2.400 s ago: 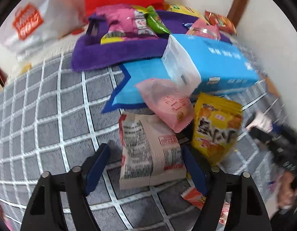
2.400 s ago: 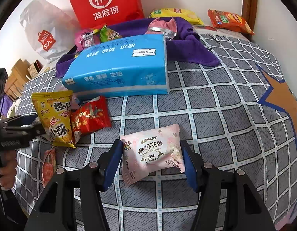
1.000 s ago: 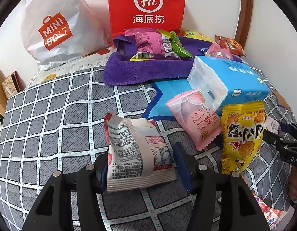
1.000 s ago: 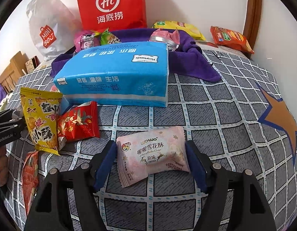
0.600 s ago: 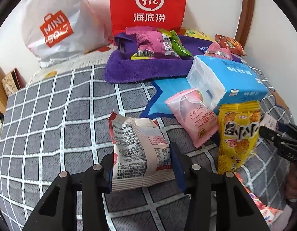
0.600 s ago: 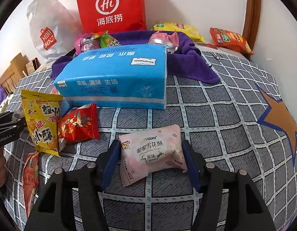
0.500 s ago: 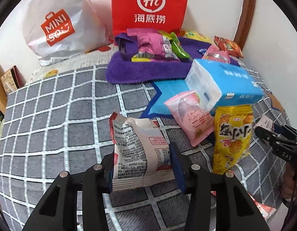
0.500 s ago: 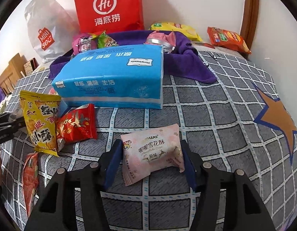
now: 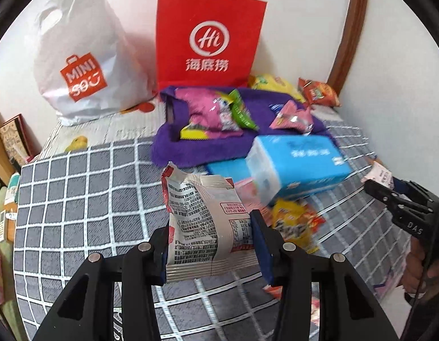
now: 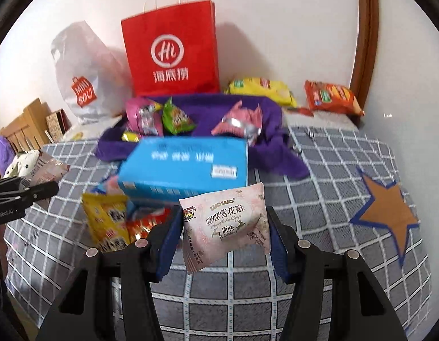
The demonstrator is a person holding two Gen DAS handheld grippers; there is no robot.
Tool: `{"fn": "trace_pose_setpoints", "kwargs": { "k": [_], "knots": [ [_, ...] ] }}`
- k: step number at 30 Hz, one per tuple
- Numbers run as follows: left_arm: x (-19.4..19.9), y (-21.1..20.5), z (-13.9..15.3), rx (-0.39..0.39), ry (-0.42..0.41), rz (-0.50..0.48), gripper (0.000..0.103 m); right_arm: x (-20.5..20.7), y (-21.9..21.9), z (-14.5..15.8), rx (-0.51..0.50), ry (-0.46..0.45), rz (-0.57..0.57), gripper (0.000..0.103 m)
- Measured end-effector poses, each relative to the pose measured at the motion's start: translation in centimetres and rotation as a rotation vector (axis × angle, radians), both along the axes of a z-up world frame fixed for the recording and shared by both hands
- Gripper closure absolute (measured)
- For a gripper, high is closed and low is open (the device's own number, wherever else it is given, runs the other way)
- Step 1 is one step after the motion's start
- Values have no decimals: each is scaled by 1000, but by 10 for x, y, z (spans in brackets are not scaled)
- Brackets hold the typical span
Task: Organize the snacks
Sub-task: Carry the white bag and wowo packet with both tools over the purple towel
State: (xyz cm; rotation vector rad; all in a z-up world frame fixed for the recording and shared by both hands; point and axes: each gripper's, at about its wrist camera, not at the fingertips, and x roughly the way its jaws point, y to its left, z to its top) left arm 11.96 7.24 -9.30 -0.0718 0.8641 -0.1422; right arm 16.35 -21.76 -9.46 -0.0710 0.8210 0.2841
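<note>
My left gripper (image 9: 209,244) is shut on a silver snack packet with printed text (image 9: 205,216) and holds it above the checked bedspread (image 9: 77,199). My right gripper (image 10: 225,244) is shut on a pink WOWO snack packet (image 10: 228,221), also lifted. A purple towel (image 9: 191,147) at the back holds pink and green snack packets (image 9: 216,110). A yellow packet (image 10: 105,221) and a red packet (image 10: 145,224) lie in front of the blue tissue pack (image 10: 188,167). The right gripper also shows at the right edge of the left wrist view (image 9: 389,196).
A red paper bag (image 9: 208,45) and a white MINISO bag (image 9: 80,65) stand against the wall. A yellow chip bag (image 10: 259,88) and an orange one (image 10: 330,96) lie at the back right. A wooden post (image 10: 364,28) stands in the corner.
Both grippers have closed on their packets and lifted them off the bedspread. The views now sit higher and look further toward the bags at the wall.
</note>
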Motion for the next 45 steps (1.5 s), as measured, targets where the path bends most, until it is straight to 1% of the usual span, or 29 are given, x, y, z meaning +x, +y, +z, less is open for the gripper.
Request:
{"fn": "trace_pose_setpoints", "kwargs": {
  "k": [4,7,12,15,22,26,29,32,45],
  "knots": [
    [5,-7,16,-18,-15,-23,59,4,2,17,23,-12,-3,47],
    [9,-12,27,-23,-27,-37,59,8,3,32,62,-26,8,47],
    [25,-19,46,-33,-33,-47,59,17,7,49,90,-54,13,47],
    [33,-23,57,-32,-41,-49,59,24,11,57,94,-65,17,47],
    [56,-27,79,-46,-65,-65,59,48,16,72,95,-73,-13,47],
    [63,-28,83,-52,-66,-64,59,59,14,76,96,-74,-32,47],
    [69,-28,81,-67,-57,-70,59,67,14,77,100,-69,-48,47],
    [75,-28,80,-66,-50,-69,59,75,15,78,103,-64,-53,47],
    [106,-32,86,-76,-52,-75,59,106,23,84,55,-74,-50,47]
  ]
}}
